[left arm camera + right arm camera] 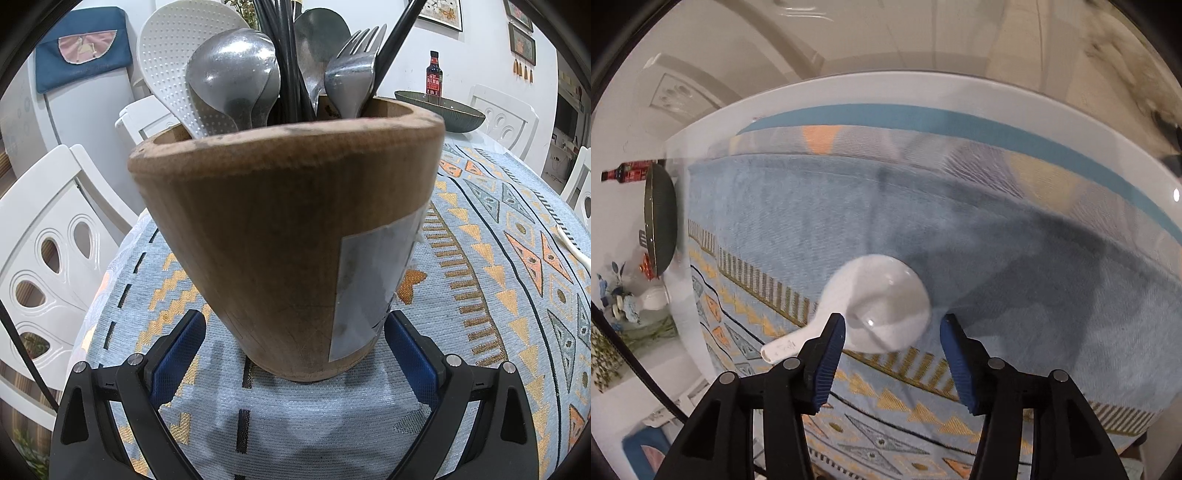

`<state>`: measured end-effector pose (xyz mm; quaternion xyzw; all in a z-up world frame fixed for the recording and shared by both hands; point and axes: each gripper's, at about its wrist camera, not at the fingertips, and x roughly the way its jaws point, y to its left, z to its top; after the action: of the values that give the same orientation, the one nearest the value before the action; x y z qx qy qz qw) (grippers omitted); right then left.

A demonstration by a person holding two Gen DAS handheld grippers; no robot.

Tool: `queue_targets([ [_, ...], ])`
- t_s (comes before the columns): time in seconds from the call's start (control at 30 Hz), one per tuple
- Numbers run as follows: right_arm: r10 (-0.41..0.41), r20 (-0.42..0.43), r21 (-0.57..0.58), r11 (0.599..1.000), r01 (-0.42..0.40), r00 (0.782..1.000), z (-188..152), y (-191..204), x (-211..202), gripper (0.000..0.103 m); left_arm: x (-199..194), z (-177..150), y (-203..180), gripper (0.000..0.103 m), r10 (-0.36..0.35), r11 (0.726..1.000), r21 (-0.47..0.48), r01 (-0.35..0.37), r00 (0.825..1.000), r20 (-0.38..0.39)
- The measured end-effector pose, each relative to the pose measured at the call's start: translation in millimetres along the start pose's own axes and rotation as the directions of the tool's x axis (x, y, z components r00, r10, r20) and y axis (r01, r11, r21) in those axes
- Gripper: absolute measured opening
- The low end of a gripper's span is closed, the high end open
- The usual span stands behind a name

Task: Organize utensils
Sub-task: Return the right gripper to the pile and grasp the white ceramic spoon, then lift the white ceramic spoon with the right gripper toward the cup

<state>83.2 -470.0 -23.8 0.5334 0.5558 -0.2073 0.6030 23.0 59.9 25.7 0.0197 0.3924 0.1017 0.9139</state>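
Utensils stand bunched in the wooden holder (284, 236) that fills my left wrist view: a white rice paddle (177, 59), two steel spoons (236, 74), a fork (352, 74) and black chopsticks (280, 55), all with their long axes running up out of the rim, heads uppermost and handles hidden inside. The holder sits on the patterned tablecloth (498, 258), and from here it looks tilted. My left gripper (293, 336) has its jaws spread wide either side of the holder's base; I cannot tell whether the blue pads (408, 354) actually press the wood.

On the right wrist view, one white ceramic spoon (882, 306) lies flat on the same cloth. Its long axis runs diagonally, bowl toward upper right, handle end toward lower left. My right gripper (892, 347) is partly open, nothing held: the left pad overlaps the spoon's neck, and the bowl sits just ahead of the gap.

Farther back stand a dark bowl (439, 110) and a sauce bottle (434, 74).
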Motion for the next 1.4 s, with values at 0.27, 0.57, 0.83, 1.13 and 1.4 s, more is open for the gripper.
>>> queue_targets([
  [0.27, -0.103, 0.097, -0.152, 0.981, 0.117, 0.990, -3, 37, 8, 0.046, 1, 0, 0, 0.098, -0.001, 1.000, -0.001, 0.001, 1.000, 0.000],
  [0.57, -0.018, 0.073, -0.179, 0.983, 0.031, 0.997, 6, 60, 7, 0.019, 1, 0, 0, 0.098, -0.001, 1.000, -0.001, 0.001, 1.000, -0.001],
  [0.83, 0.001, 0.025, -0.220, 0.976, 0.005, 1.000, 2, 92, 21, 0.018, 0, 0, 0, 0.098, -0.001, 1.000, -0.001, 0.001, 1.000, -0.001],
  [1.13, 0.019, 0.041, -0.273, 0.962, -0.007, 0.999, -10, 121, 23, 0.008, 0, 0, 0, 0.098, -0.002, 1.000, -0.001, 0.002, 1.000, -0.002],
  [1.4, -0.005, 0.014, -0.340, 0.940, 0.010, 1.000, -24, 155, 39, 0.008, 0, 0, 0, 0.098, -0.002, 1.000, -0.002, 0.002, 1.000, -0.002],
])
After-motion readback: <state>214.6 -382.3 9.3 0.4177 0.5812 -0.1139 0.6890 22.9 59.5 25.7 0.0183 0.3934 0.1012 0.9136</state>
